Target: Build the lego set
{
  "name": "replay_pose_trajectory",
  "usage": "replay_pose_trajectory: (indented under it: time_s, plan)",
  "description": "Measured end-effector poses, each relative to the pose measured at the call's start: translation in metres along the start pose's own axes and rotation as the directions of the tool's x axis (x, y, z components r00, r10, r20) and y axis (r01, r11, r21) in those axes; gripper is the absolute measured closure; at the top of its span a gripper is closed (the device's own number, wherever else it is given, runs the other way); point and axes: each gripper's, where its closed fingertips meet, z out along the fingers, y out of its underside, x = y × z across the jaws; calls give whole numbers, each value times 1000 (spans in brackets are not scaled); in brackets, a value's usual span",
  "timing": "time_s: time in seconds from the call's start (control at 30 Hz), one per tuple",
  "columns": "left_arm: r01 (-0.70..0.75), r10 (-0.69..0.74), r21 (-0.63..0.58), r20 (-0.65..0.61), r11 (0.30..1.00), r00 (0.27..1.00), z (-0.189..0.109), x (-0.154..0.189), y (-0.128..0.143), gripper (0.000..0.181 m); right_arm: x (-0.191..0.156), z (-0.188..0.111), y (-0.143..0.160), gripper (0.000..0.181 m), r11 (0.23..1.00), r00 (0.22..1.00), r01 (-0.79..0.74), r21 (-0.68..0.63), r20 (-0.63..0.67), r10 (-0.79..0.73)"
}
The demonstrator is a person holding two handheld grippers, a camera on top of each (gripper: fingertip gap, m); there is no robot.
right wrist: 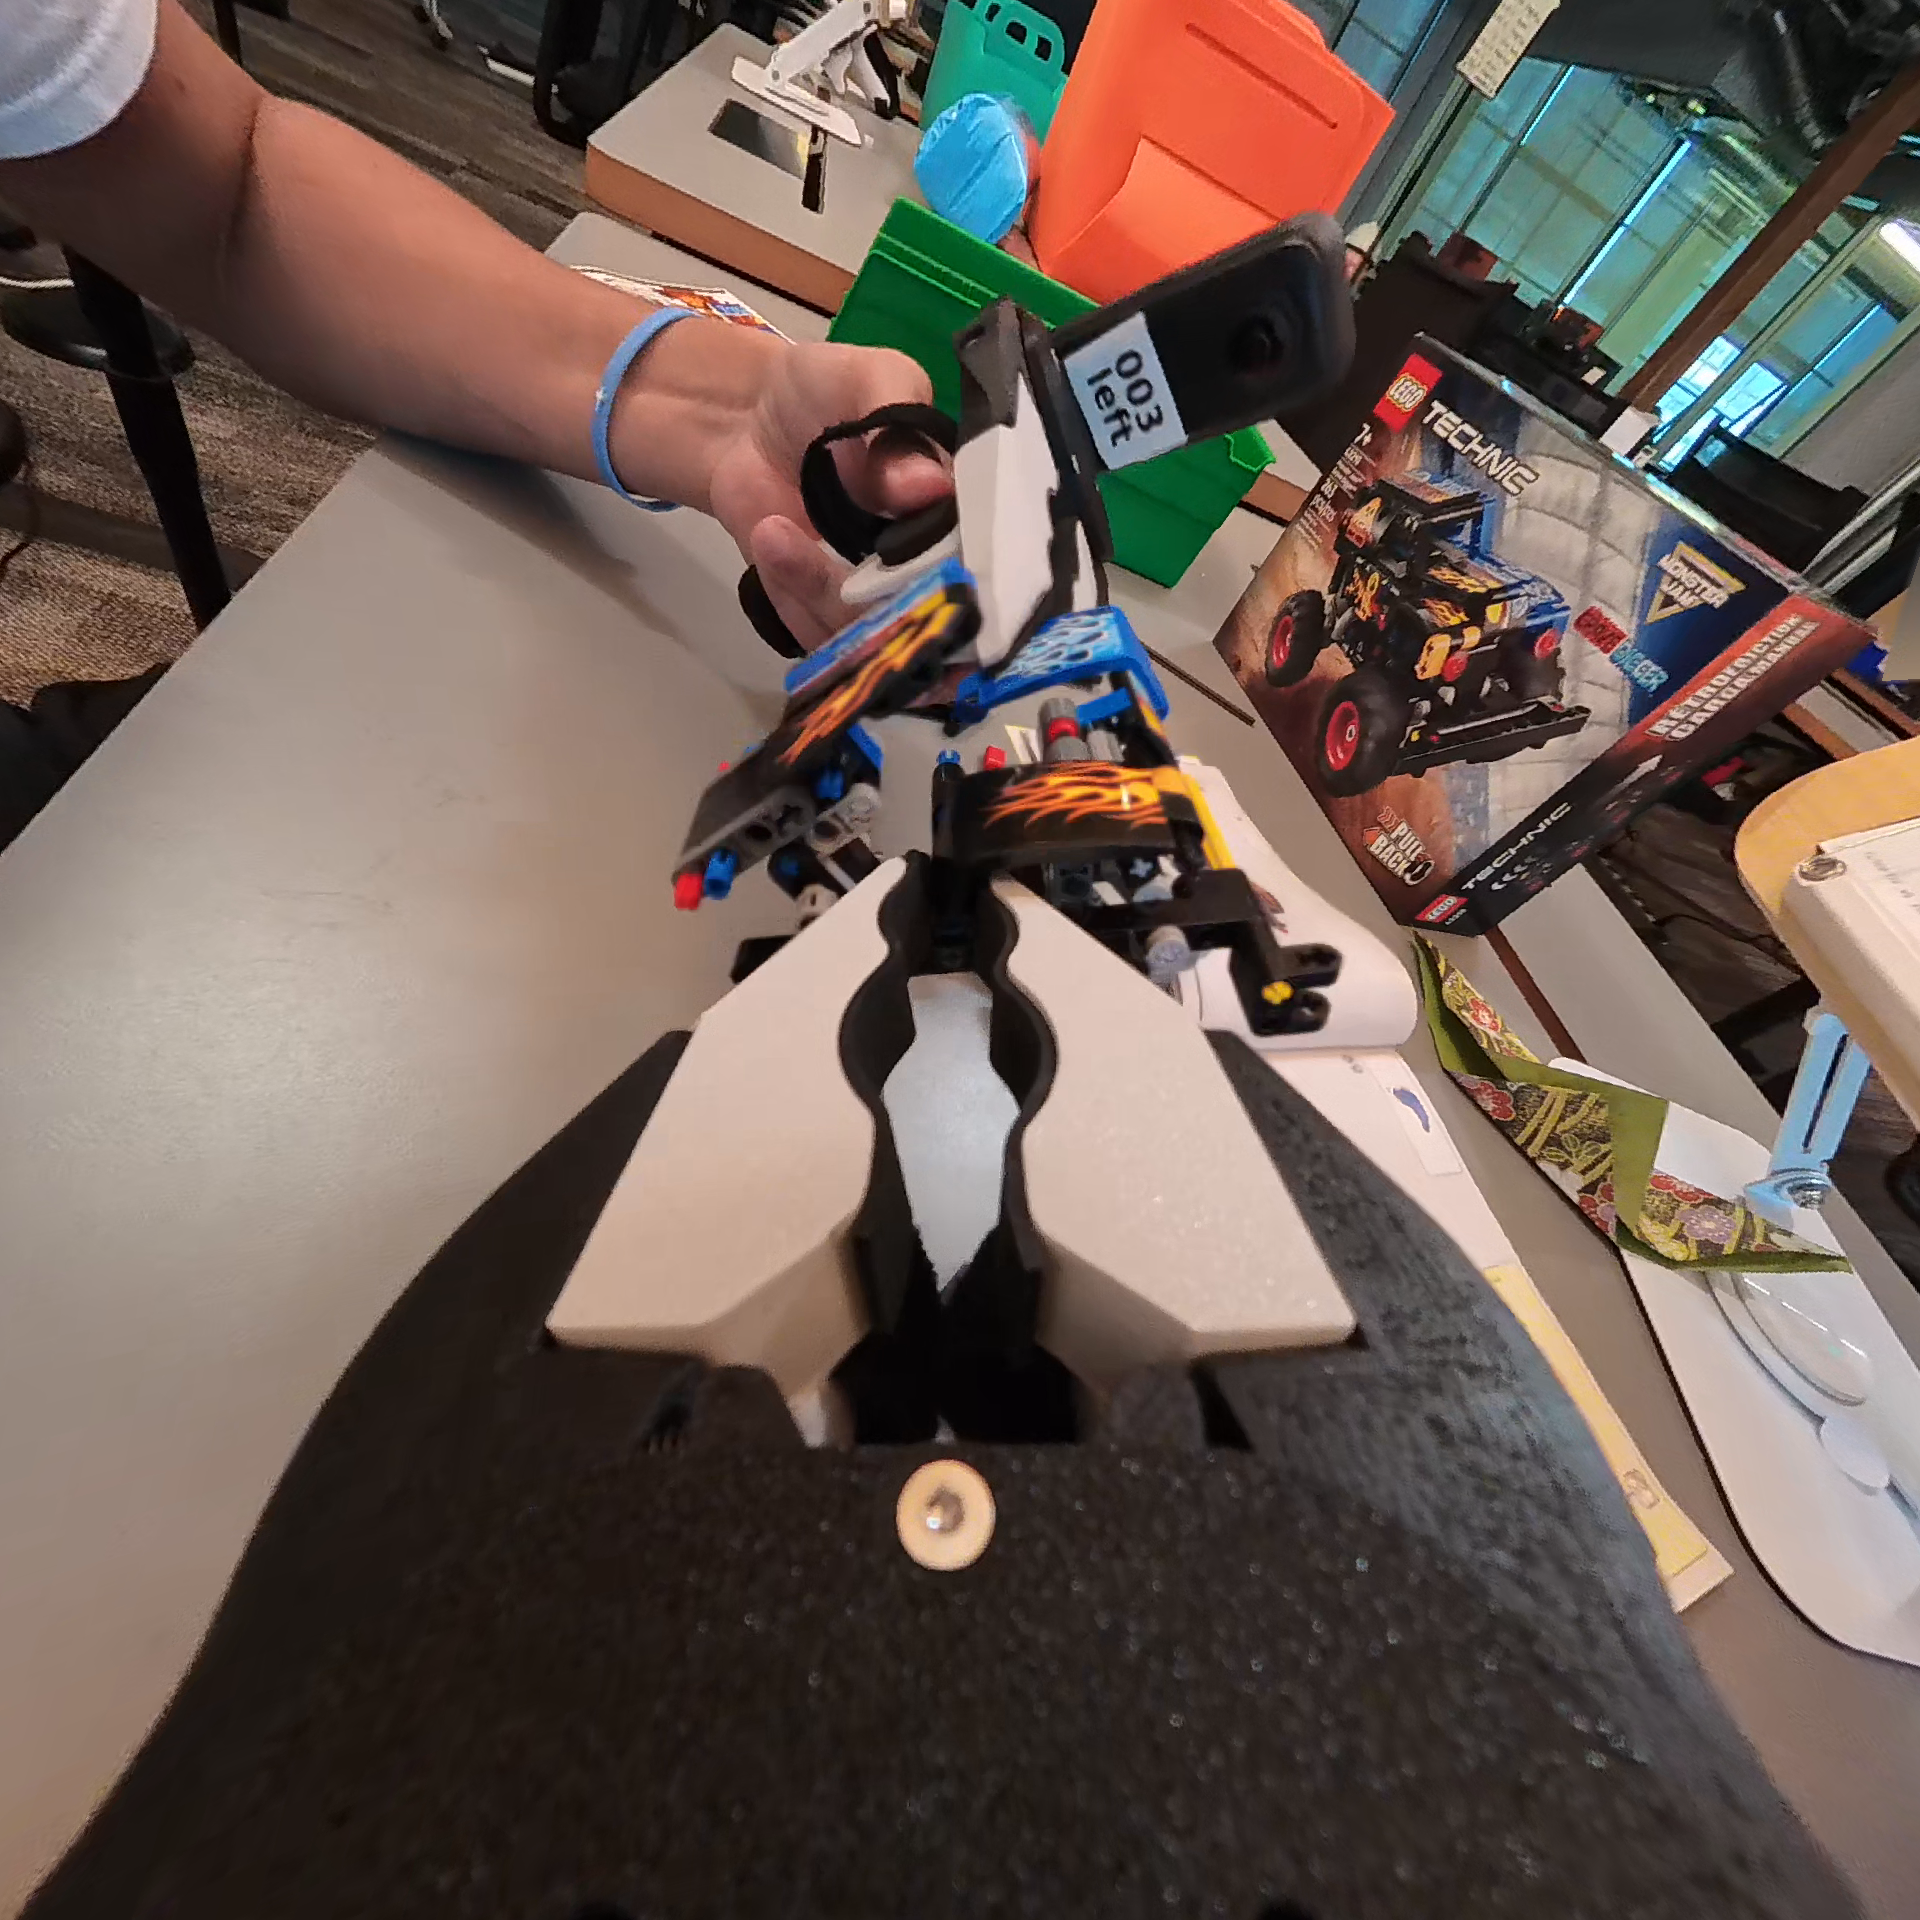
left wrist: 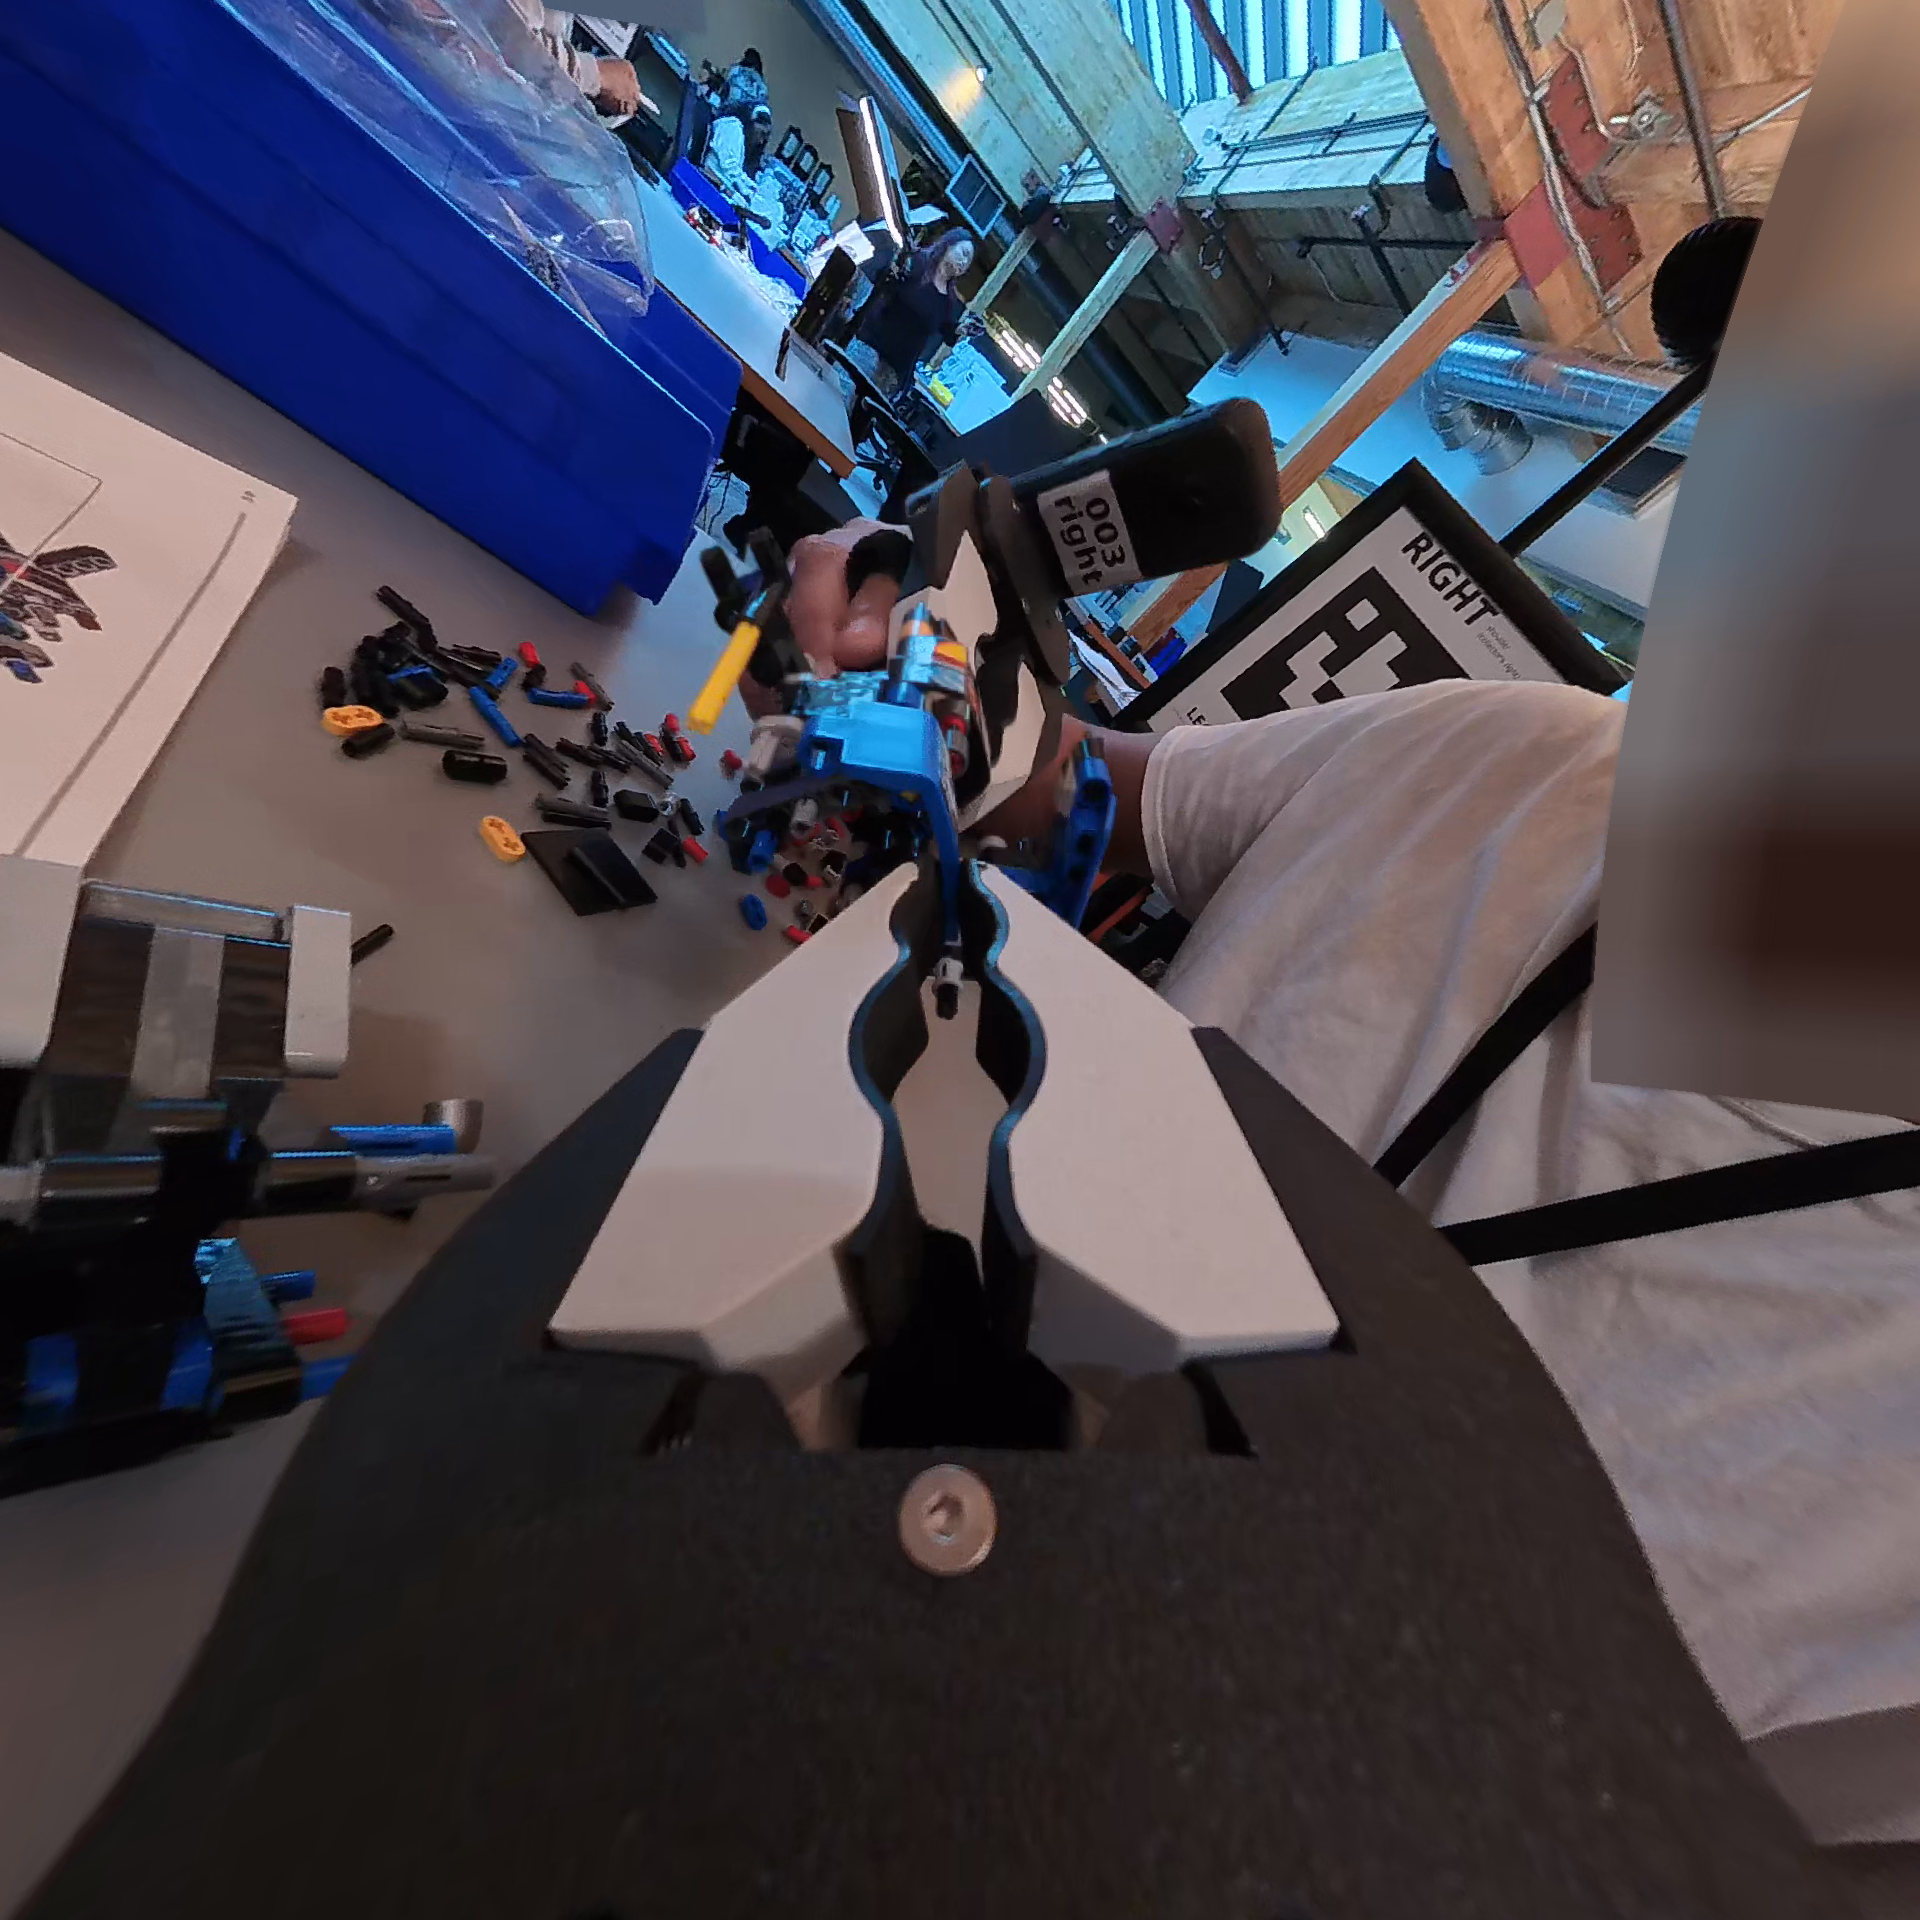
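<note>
Grey table (right wrist: 312, 831), timber beams (left wrist: 1101, 312), windows (right wrist: 1621, 177)

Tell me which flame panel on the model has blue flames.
The blue panel at the top, right under the left gripper. The other two panels are black with orange flames.

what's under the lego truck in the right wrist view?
Under the lego truck, held off the table by both grippers, lies an open white booklet. The truck and the right gripper hide most of its pages and the table right beneath.
</note>
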Motion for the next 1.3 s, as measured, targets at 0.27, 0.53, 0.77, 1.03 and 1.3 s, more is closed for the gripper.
replay_pose_trajectory:
  time_s: [0.27, 0.53, 0.77, 1.03, 1.3]
  plan:
    - [-9, 9, -13, 1, 1000, 1000, 1, 0, 3, 181, -2, 2, 2, 175, 1000, 1000, 6, -12, 4, -6]
    - [-31, 31, -27, 22, 999, 999, 0, -2, 4, 181, -1, 1, 2, 175, 1000, 1000, 0, -12, 4, 0]
    - [-52, 55, -44, 47, 998, 997, -2, -3, 5, 181, 1, 1, 2, 175, 1000, 1000, -11, -13, 1, 11]
    - [-55, 57, -41, 46, 998, 997, -1, -2, 5, 181, 5, -2, 2, 175, 1000, 1000, -29, -5, -7, 29]
    - [6, -6, 7, -42, 1000, 999, -1, 7, 1, 181, 3, -2, 0, 175, 1000, 1000, -15, 5, -2, 15]
